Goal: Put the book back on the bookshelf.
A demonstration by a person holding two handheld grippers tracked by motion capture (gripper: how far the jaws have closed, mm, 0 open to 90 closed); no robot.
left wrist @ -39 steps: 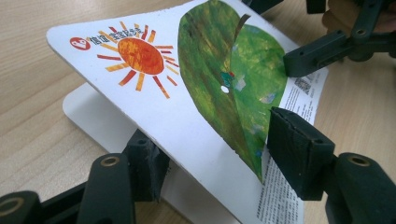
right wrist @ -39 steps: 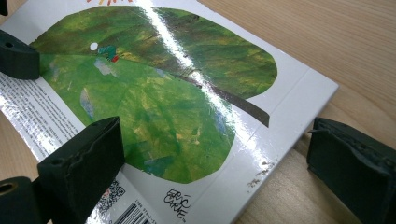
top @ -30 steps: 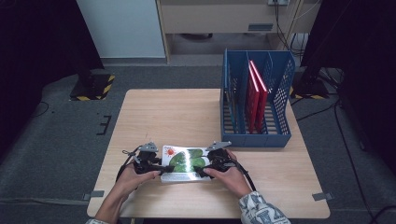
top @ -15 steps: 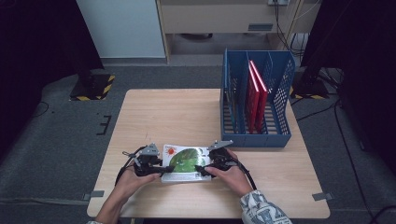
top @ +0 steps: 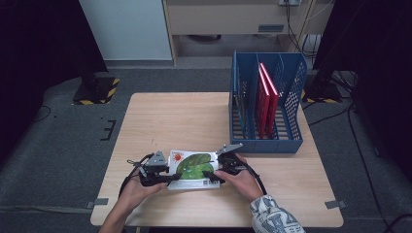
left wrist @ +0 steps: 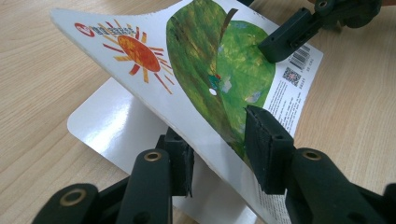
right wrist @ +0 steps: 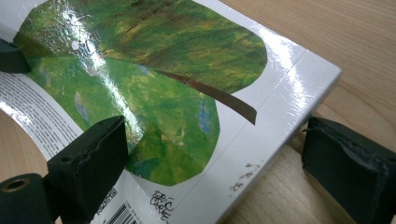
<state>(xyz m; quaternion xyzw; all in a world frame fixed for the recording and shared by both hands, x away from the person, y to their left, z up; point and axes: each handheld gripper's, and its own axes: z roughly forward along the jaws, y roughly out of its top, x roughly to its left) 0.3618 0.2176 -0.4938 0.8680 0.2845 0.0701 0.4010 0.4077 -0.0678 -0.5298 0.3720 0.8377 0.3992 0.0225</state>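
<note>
- A picture book [top: 193, 169] with a green leaf and an orange sun on its white cover lies at the near edge of a light wooden table [top: 170, 116], between a person's two hands, in the high view.
- The left gripper [top: 156, 175] meets the book's left end. Its own view shows the jaws clamped on the front cover [left wrist: 196, 74] alone, one pad [left wrist: 266, 144] on the printed face and the other under it.
- That cover is lifted and curves upward, clear of the white page [left wrist: 116, 126] lying flat on the table beneath it.
- The left gripper's jaws have just been closing, and the cover sits pinched between them.
- The right gripper [top: 219, 174] is at the book's right end. In its own view one jaw [right wrist: 93, 158] rests on the leaf picture, while the other [right wrist: 348, 172] stands on the bare wood just off the book's spine edge.
- A gap shows between that outer jaw and the book, so the right claw stands open around the spine corner, gripping nothing.
- The right gripper's tip also appears in the left gripper view, pressing on the cover near the barcode [left wrist: 300, 57].
- A blue mesh file rack [top: 267, 104] stands on the table's far right, well apart from the book, with red books [top: 265, 99] upright in its slots.
</note>
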